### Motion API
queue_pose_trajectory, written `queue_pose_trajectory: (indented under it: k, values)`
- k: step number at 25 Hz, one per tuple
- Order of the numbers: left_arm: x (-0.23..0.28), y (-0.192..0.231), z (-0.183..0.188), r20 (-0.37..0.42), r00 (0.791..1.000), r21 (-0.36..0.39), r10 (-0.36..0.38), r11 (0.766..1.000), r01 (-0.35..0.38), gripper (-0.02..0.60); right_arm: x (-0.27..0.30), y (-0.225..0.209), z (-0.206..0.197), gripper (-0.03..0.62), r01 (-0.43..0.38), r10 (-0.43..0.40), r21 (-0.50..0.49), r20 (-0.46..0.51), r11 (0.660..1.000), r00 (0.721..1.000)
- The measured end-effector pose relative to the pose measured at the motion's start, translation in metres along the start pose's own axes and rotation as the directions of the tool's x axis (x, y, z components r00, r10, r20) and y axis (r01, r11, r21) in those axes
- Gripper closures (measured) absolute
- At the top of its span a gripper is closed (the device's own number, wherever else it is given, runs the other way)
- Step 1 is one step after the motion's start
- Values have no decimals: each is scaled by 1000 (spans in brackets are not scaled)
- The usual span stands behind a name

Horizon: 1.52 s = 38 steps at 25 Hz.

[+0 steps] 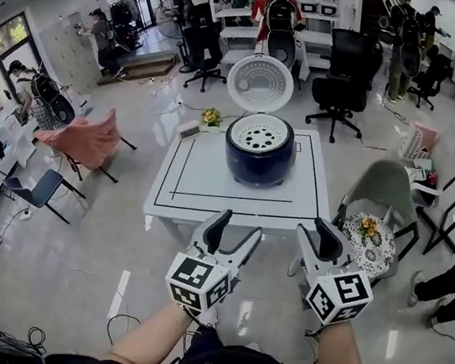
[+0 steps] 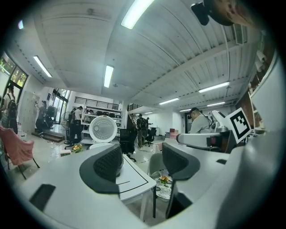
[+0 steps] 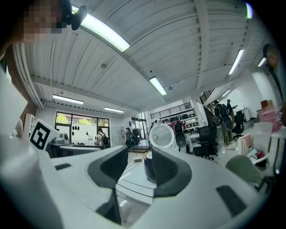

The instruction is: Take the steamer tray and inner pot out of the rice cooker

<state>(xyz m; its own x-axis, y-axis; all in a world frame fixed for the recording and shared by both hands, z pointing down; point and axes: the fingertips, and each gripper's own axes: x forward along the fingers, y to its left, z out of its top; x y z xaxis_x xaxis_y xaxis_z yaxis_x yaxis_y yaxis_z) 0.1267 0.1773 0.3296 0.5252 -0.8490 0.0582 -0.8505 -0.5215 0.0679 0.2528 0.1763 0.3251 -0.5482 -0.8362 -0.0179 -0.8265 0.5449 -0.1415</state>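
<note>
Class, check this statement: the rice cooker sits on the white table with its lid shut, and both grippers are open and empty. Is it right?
One thing is wrong: the lid stands open, tipped back, as the head view shows. The rice cooker does sit on the white table, and the left gripper and right gripper are open and empty.

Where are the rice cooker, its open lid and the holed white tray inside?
rice cooker point(image 1: 255, 166), head view, dark blue front wall.
lid point(image 1: 260, 83), head view, middle of its raised inner face.
steamer tray point(image 1: 260, 134), head view, its white holed middle.
</note>
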Motion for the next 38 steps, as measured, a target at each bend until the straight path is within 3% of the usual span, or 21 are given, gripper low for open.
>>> queue_pose_trajectory:
  k: [11,26,38]
  values:
    - [48,44,-3,2,998,-33,-59,998,59,287,49,-24,-5,444,80,-80,-7,-20,997,997]
    - [131,206,10,-23,992,-73,-124,990,122,284,220,-36,-11,431,181,-180,2,-61,984,982]
    - [156,309,15,-30,985,-100,-172,981,169,284,319,-21,-22,402,271,-271,-13,-108,963,957]
